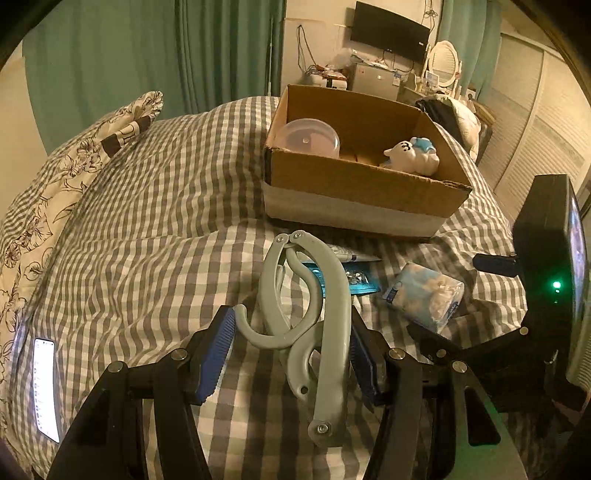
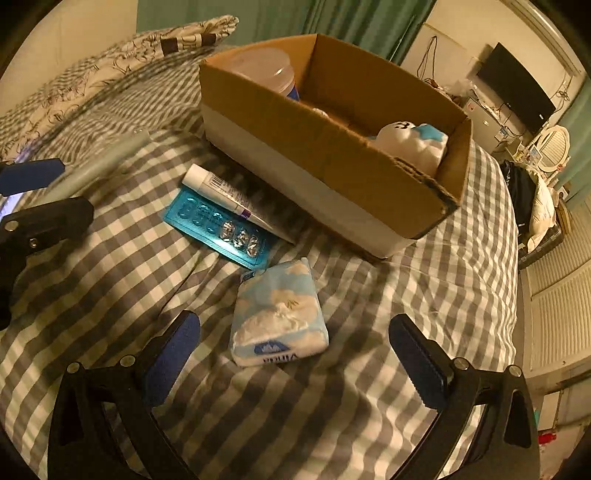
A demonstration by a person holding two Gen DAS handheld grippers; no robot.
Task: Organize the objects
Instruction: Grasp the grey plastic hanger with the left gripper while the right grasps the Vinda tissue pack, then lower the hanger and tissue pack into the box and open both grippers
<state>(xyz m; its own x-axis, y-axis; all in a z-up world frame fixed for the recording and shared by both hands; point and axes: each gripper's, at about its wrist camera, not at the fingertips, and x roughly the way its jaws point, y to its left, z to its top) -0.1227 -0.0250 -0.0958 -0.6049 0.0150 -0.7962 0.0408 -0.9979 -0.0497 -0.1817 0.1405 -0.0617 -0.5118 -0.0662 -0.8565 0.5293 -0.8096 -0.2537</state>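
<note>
My left gripper is shut on a grey folding hanger and holds it above the checked bedspread. A cardboard box stands ahead; inside are a clear lidded tub and a white and blue plush toy. My right gripper is open and hovers around a blue and white tissue pack on the bed. A blue blister pack and a white tube lie between the pack and the box.
A lit phone lies on the bed at the left. A floral pillow is at the far left. The right gripper's body is close on the right. A TV and dresser stand beyond the bed.
</note>
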